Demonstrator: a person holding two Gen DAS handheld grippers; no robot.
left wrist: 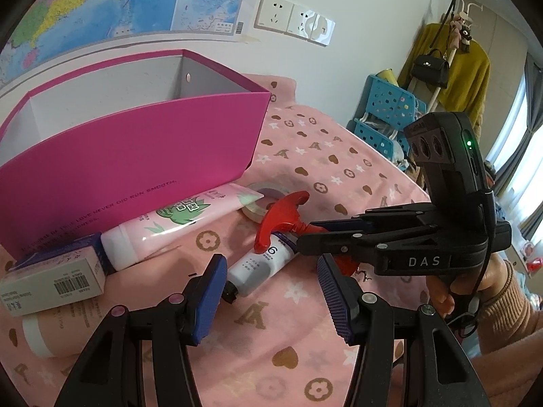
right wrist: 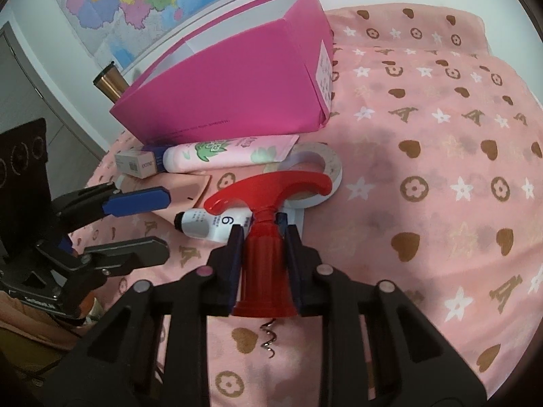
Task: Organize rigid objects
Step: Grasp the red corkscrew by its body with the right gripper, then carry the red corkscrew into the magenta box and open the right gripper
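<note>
- Right wrist view: the right gripper (right wrist: 263, 240) is clamped on the flared body of the red corkscrew (right wrist: 268, 234), pads pressing on both sides, its T-handle pointing toward the pink box (right wrist: 224, 98) and its metal spiral poking out below.
- The step in hand looks like picking up the corkscrew to put it away; the next move probably calls for a lift clear of the small white tube (right wrist: 213, 224) lying against its handle, then a carry over the box's near wall.
- The left gripper (left wrist: 271, 291) hovers in front of the box over that white tube, jaws apart and empty.
- Between the corkscrew and the box lie a tape roll (right wrist: 322, 166), a pink tube (right wrist: 230, 152) and a small carton (right wrist: 135, 162), all on the pink patterned cloth (right wrist: 424, 135).
- The tape roll touches the corkscrew's handle and may get dragged along.
</note>
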